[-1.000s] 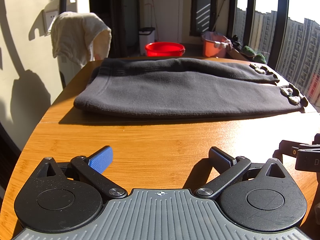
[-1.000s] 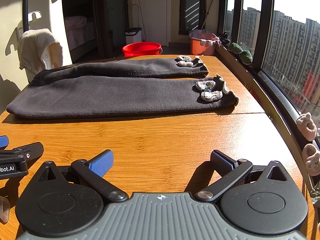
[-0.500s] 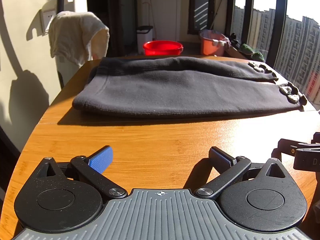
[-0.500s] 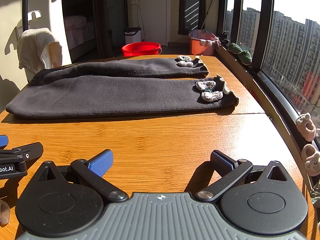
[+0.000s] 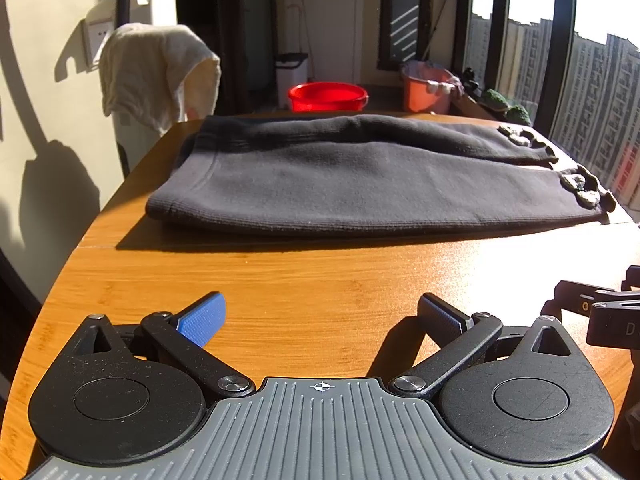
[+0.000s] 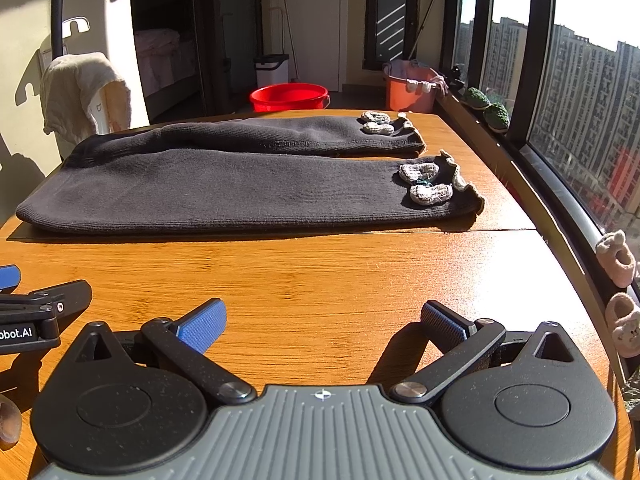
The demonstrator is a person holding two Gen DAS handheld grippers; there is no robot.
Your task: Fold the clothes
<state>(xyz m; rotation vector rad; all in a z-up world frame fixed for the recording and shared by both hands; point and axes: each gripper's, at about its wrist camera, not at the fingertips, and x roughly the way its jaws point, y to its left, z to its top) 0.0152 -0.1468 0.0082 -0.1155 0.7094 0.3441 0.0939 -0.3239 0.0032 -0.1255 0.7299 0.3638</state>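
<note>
Dark grey knit trousers (image 5: 360, 176) (image 6: 224, 190) lie flat across the far half of the wooden table (image 5: 304, 284) (image 6: 320, 272), waistband to the left, both leg cuffs to the right with pale knitted trims (image 6: 426, 184). My left gripper (image 5: 320, 314) hovers open over bare wood in front of the waistband end, nothing between its fingers. My right gripper (image 6: 322, 320) is also open and empty, short of the cuff end. Each gripper's tip shows at the edge of the other's view.
A cream towel (image 5: 156, 76) hangs on a stand at the table's left. Beyond the table stand a red basin (image 5: 328, 96), an orange bucket (image 6: 408, 88) and a white bin (image 6: 272, 68). A window sill (image 6: 560, 216) with small slippers (image 6: 618, 258) runs along the right.
The left gripper has turned slightly to the left, so the trousers sit a bit further right in its view. The right gripper has barely moved. Both stay open.
</note>
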